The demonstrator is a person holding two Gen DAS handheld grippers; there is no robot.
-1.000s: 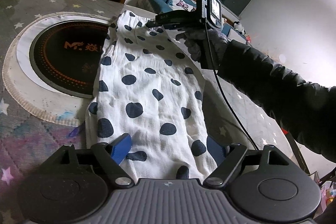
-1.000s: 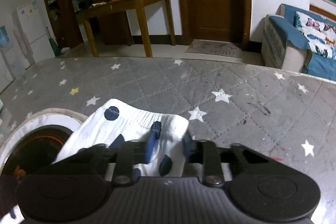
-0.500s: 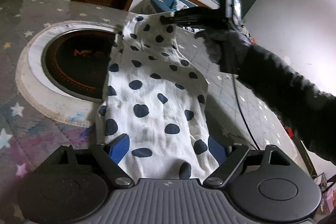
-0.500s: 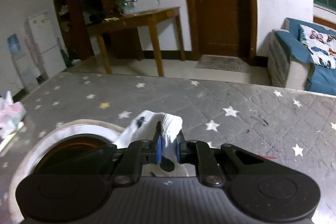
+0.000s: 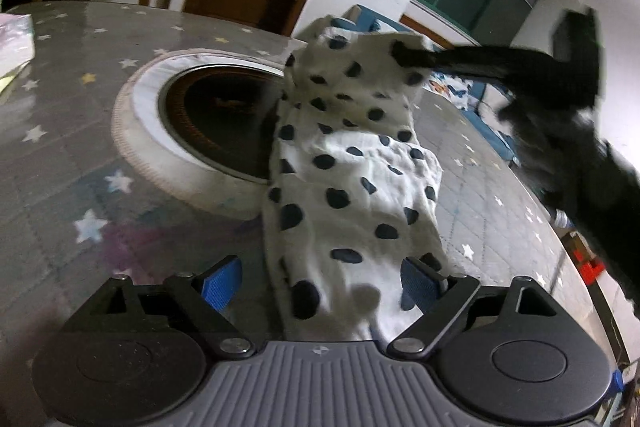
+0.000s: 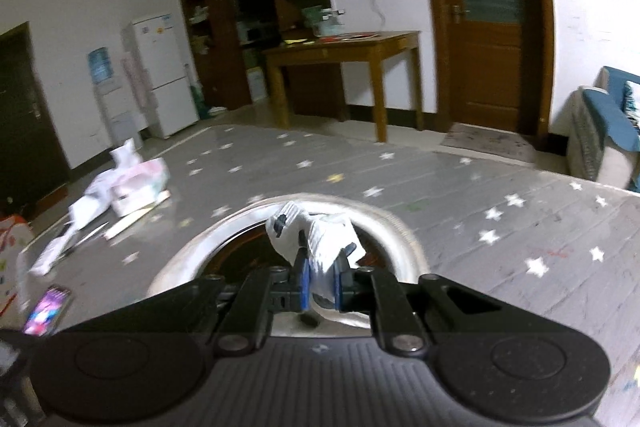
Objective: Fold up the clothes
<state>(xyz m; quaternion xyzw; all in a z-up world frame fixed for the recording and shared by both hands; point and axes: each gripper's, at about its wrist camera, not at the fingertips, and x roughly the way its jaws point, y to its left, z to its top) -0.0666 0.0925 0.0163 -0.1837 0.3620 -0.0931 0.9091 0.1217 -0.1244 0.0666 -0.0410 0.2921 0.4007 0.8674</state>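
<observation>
The right gripper (image 6: pixel 319 285), a black two-finger tool with blue pads, is pinched tight on a bunched edge of the white cotton garment with dark navy dots (image 6: pixel 316 239); the cloth sticks up between the pads and folds over their tips. From the left wrist view the same right gripper (image 5: pixel 400 51) shows as a blurred dark bar biting the garment's far end, which hangs lifted off the table, with a dark-sleeved arm (image 5: pixel 580 155) behind it.

The left gripper (image 5: pixel 322 281) has its jaws spread wide and still opening; its blue pads (image 5: pixel 222 281) stand on either side of the garment's near end without pressing it. The garment (image 5: pixel 352 179) runs away from this gripper in a long strip, its near part lying on the table and its far part rising to the right gripper.

Just left of the garment, and partly under its edge, lies a round black hotplate with a white rim (image 5: pixel 216 115), set into the grey quilted table cover with pale stars (image 5: pixel 60 155). Beyond the hotplate, towards the table's far left side, lie crumpled white papers and a pink-and-white packet (image 6: pixel 132 183). Past the table stand a brown wooden side table (image 6: pixel 344 47), a brown door (image 6: pixel 484 15) and a white fridge (image 6: pixel 160 67).
</observation>
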